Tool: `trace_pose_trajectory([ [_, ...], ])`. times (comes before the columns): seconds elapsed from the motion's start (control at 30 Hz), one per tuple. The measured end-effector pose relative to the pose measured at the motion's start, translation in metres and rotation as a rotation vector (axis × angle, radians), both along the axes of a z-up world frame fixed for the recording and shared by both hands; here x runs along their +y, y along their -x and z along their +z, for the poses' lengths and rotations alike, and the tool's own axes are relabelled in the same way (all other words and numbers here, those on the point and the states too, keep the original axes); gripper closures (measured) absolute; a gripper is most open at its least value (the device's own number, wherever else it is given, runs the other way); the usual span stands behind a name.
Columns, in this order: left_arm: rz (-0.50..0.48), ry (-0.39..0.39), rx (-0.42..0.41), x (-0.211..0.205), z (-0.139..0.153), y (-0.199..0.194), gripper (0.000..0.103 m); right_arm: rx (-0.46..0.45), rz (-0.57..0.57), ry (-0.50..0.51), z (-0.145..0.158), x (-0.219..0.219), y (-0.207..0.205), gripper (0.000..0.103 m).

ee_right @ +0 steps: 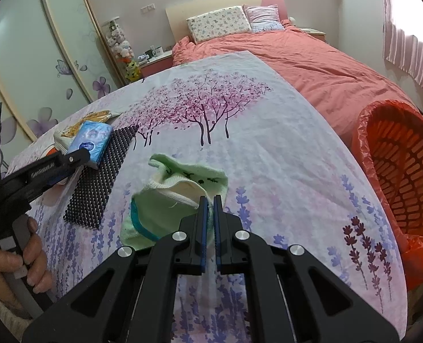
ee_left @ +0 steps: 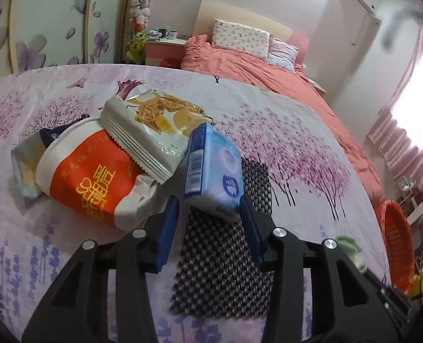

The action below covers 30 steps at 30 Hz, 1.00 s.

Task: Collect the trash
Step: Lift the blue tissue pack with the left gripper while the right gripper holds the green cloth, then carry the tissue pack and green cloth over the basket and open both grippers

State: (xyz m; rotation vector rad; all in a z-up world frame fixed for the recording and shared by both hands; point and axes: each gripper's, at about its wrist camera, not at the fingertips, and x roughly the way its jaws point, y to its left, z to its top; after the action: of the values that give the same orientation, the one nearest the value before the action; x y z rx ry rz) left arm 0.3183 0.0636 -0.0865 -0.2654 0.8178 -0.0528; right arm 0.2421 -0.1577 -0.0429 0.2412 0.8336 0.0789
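My left gripper (ee_left: 210, 204) is open around the near end of a blue tissue pack (ee_left: 211, 168), which stands tilted on a black mesh mat (ee_left: 225, 257); it also shows in the right wrist view (ee_right: 92, 140). Left of it lie a white cracker bag (ee_left: 151, 125), a red-and-white bag (ee_left: 94, 183) and a small silver wrapper (ee_left: 25, 168). My right gripper (ee_right: 210, 200) is shut on the edge of a green-and-cream cloth (ee_right: 168, 200) that lies on the floral tablecloth (ee_right: 282, 171).
A red mesh basket (ee_right: 402, 171) lined with a red bag stands past the table's right edge; it also shows in the left wrist view (ee_left: 397, 240). A bed with a coral duvet (ee_right: 311, 63) is behind the table. Wardrobe doors (ee_right: 40, 65) stand at left.
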Motion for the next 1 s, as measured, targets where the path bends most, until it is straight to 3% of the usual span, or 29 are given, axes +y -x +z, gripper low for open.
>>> trace_pose_trajectory([
  [0.13,0.004,-0.035,-0.025,-0.005,0.006,-0.004,0.061,0.001,0.000,0.006,0.000,0.000,-0.002,0.098],
  [0.2,-0.003,-0.053,-0.029,-0.009,0.007,-0.008,0.073,0.001,0.001,0.011,0.000,0.001,-0.004,0.098],
  [0.4,-0.028,-0.094,-0.054,-0.018,0.013,-0.008,0.083,-0.004,0.001,0.011,0.000,0.001,-0.004,0.098],
  [1.0,-0.099,-0.143,-0.164,-0.032,0.059,0.029,0.087,-0.101,-0.039,-0.007,0.043,-0.014,0.009,0.098],
])
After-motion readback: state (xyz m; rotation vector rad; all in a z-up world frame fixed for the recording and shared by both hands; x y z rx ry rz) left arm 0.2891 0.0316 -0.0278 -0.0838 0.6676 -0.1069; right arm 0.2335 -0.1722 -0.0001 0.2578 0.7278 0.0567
